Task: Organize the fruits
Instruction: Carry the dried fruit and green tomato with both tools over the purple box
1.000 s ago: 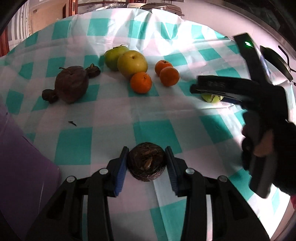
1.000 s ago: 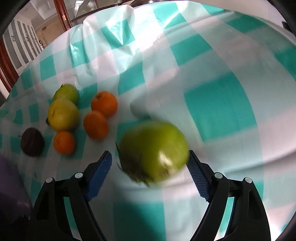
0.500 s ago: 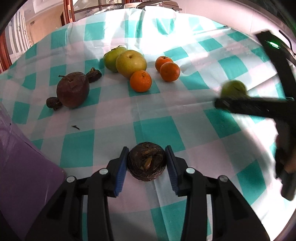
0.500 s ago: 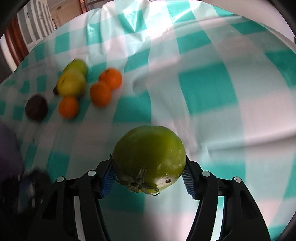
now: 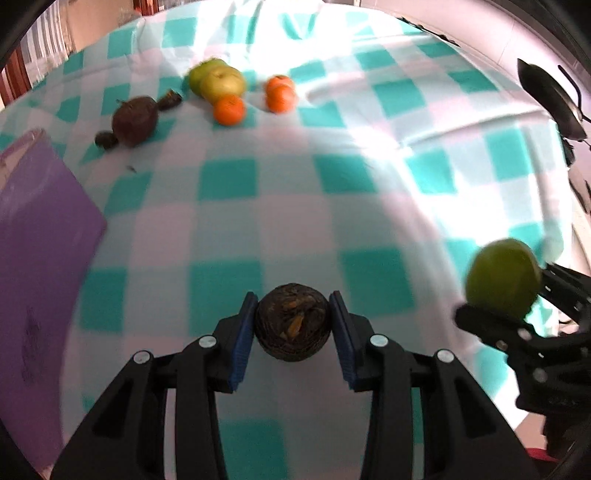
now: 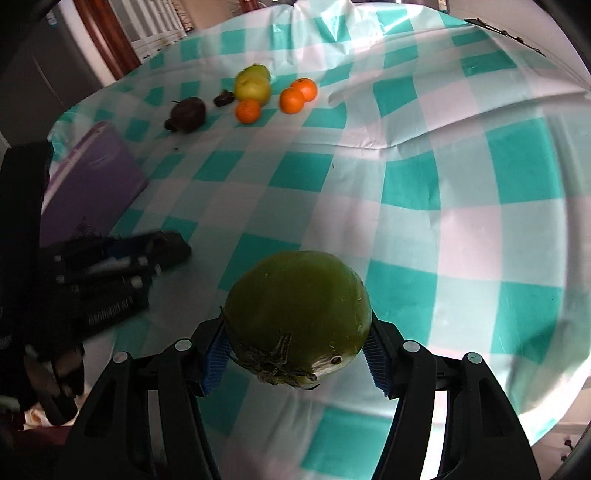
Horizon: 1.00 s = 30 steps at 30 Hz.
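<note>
My left gripper [image 5: 292, 325] clamps the dark fruit [image 5: 292, 320]; right gripper [image 6: 295, 345] pinches the green fruit [image 6: 298, 314], whose smooth roundness risks slipping

You are looking at a surface [image 5: 369, 229] draped in a teal-and-white checked cloth [image 6: 480, 155], creased into folds toward its far side and washed out by bright light near the middle. Past the far edge you see reddish-brown wooden framing [image 6: 110, 40] and pale slatted panels [image 6: 162, 31], with a beige wall [image 5: 96, 22] behind. To your right the wall is white [image 5: 461, 26], and a dark curved fixture [image 5: 550, 99] hangs against it. At the left edge a flat purple board [image 5: 40, 229] lies on the cloth.
</note>
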Tool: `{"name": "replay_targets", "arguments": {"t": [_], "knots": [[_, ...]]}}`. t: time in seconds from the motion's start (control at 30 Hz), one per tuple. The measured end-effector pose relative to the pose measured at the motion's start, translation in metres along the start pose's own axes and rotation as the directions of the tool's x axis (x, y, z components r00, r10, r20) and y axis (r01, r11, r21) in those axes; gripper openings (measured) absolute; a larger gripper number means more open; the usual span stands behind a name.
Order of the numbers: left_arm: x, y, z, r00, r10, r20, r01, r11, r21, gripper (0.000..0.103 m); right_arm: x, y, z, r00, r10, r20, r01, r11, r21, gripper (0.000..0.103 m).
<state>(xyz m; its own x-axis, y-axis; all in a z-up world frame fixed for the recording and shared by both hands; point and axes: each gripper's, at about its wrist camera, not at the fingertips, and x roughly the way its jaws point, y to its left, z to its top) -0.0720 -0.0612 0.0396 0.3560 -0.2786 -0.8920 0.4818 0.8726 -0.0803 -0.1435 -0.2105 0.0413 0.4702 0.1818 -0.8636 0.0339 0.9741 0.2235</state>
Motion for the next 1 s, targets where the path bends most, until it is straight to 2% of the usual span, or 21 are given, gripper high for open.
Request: {"name": "replay_targets", "arguments": {"t": [0.1, 0.17, 0.33, 0.5, 0.77, 0.87, 1.0], "knots": [[-0.012, -0.019, -0.001, 1.0, 0.017, -0.011, -0.016, 0.997, 0.071, 0.04, -0.017, -0.007, -0.006, 1.0, 0.016, 0.014, -0.016, 1.0, 0.001, 0.062], [-0.021, -0.023, 0.005, 0.999, 0.033, 0.003, -0.033, 0.996, 0.088, 0.04, -0.017, -0.013, 0.001, 1.0, 0.01, 0.02, -0.01, 1.0, 0.005, 0.062], [-0.052, -0.017, 0.022, 0.995, 0.074, 0.062, -0.078, 0.995, 0.055, 0.04, -0.024, -0.023, 0.006, 0.999, 0.011, 0.031, -0.011, 1.0, 0.013, 0.062], [-0.073, -0.005, 0.025, 0.99, 0.105, 0.092, -0.106, 0.994, 0.009, 0.04, -0.026, -0.011, 0.012, 0.999, 0.036, 0.033, -0.035, 0.999, -0.037, 0.062], [-0.114, 0.046, 0.022, 0.972, 0.151, 0.178, -0.131, 0.984, -0.12, 0.04, -0.014, 0.036, 0.037, 0.995, 0.094, 0.023, -0.089, 0.983, -0.163, 0.062], [-0.13, 0.073, 0.017, 0.965, 0.164, 0.205, -0.128, 0.976, -0.178, 0.04, -0.008, 0.066, 0.047, 0.994, 0.112, 0.009, -0.107, 0.969, -0.224, 0.062], [-0.159, 0.125, 0.001, 0.948, 0.198, 0.251, -0.124, 0.951, -0.282, 0.04, 0.0, 0.118, 0.061, 0.989, 0.145, -0.003, -0.138, 0.939, -0.316, 0.062]]}}
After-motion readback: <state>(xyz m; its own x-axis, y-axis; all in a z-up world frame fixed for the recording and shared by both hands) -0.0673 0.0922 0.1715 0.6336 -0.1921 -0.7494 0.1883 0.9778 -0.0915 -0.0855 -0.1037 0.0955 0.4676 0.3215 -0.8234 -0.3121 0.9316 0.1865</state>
